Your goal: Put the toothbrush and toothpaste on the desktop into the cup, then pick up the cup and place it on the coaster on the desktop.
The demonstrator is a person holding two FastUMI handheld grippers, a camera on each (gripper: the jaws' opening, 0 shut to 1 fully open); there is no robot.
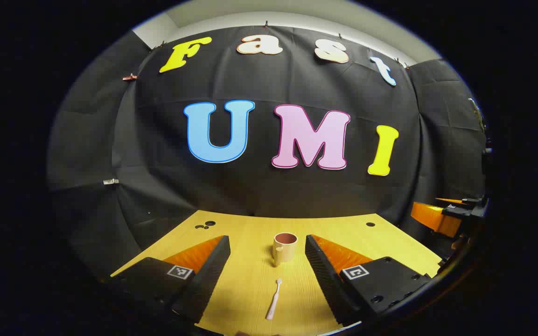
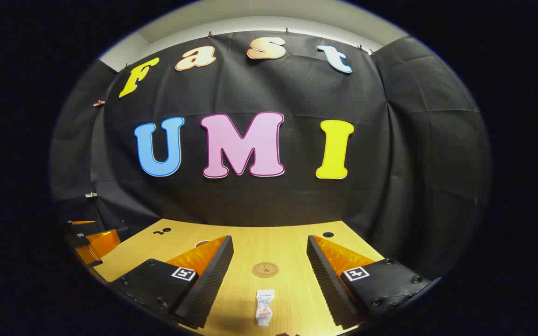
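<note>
In the left gripper view a tan cup (image 1: 284, 248) with a dark red inside stands upright on the wooden desktop (image 1: 250, 280), and a pale pink toothbrush (image 1: 274, 299) lies in front of it, head toward the cup. My left gripper (image 1: 267, 245) hangs open above the desk, with the toothbrush and cup in the gap between its fingers. In the right gripper view a small white toothpaste tube (image 2: 264, 307) lies near the front, and a round brown coaster (image 2: 265, 269) sits behind it. My right gripper (image 2: 269, 245) is open over them. The cup's rim (image 2: 202, 243) peeks past its left finger.
The desktop has small round holes at the back left (image 1: 206, 225) and back right (image 1: 370, 224). The black cloth wall closes the desk's far edge. The other gripper's orange body shows at the right edge (image 1: 441, 217) of the left gripper view and at the left edge (image 2: 91, 242) of the right gripper view.
</note>
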